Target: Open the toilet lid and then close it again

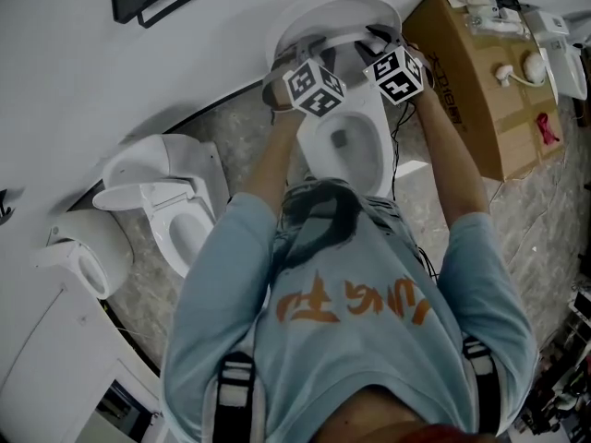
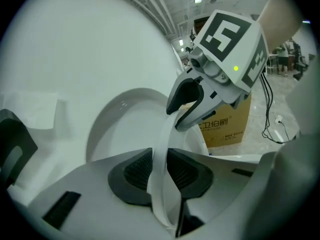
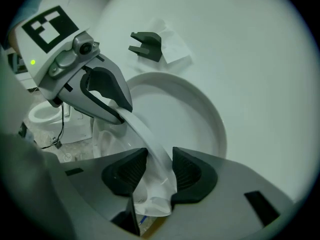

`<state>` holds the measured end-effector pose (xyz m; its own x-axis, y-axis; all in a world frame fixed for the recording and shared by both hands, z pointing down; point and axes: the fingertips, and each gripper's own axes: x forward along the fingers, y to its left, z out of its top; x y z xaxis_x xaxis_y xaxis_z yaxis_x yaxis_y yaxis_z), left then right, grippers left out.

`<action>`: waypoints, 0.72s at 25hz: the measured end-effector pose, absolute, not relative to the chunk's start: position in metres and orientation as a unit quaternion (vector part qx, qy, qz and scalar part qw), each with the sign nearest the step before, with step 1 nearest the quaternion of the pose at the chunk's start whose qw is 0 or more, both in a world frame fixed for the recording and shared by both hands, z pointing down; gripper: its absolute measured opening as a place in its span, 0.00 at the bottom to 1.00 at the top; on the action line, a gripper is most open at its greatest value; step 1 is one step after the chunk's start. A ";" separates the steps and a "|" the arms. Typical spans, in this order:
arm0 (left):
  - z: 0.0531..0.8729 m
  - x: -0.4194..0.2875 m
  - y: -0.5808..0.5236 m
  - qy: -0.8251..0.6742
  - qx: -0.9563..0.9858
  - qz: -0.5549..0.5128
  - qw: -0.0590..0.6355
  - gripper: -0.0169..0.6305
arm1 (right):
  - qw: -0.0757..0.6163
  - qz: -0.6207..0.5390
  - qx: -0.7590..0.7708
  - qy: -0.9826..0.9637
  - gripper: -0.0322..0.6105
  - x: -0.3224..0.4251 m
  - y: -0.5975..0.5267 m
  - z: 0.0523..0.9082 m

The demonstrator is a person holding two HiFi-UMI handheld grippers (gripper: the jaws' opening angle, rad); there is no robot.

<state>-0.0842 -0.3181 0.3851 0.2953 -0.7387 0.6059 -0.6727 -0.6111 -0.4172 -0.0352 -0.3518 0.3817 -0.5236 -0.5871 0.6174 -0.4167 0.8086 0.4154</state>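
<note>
A white toilet [image 1: 355, 155] stands against the wall with its round lid [image 1: 337, 12] raised upright. A thin curved white rim [image 2: 161, 149] stands in front of the lid's inner face [image 2: 120, 134]; whether it is the seat ring or the lid's own edge I cannot tell. My left gripper [image 2: 160, 171] is shut on this rim, both pads pressing it. My right gripper [image 3: 157, 171] also grips the rim [image 3: 150, 144], a little further along, with crumpled plastic wrap [image 3: 152, 199] below it. Each gripper shows in the other's view, left gripper [image 3: 122, 115] and right gripper [image 2: 177, 118].
A large cardboard box [image 1: 471, 81] stands right of the toilet, with a cable [image 1: 399, 146] between them. A second toilet [image 1: 175, 206] and another white fixture [image 1: 78, 252] stand at the left. A black bracket [image 3: 146, 45] is on the wall above the lid.
</note>
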 end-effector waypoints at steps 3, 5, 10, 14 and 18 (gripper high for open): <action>0.384 -0.076 -0.305 0.433 -0.800 -0.414 0.046 0.17 | 0.402 -0.109 0.277 -0.866 0.29 -0.028 -0.339 0.380; 0.383 -0.072 -0.296 0.434 -0.798 -0.416 0.046 0.17 | 0.401 -0.110 0.272 -0.868 0.29 -0.023 -0.330 0.378; 0.382 -0.058 -0.264 0.425 -0.799 -0.423 0.046 0.17 | 0.391 -0.124 0.275 -0.870 0.28 -0.009 -0.300 0.376; 0.382 -0.043 -0.236 0.426 -0.794 -0.430 0.054 0.18 | 0.385 -0.132 0.267 -0.873 0.28 0.007 -0.273 0.374; 0.389 -0.027 -0.204 0.415 -0.771 -0.476 0.086 0.17 | 0.393 -0.146 0.247 -0.874 0.28 0.023 -0.241 0.377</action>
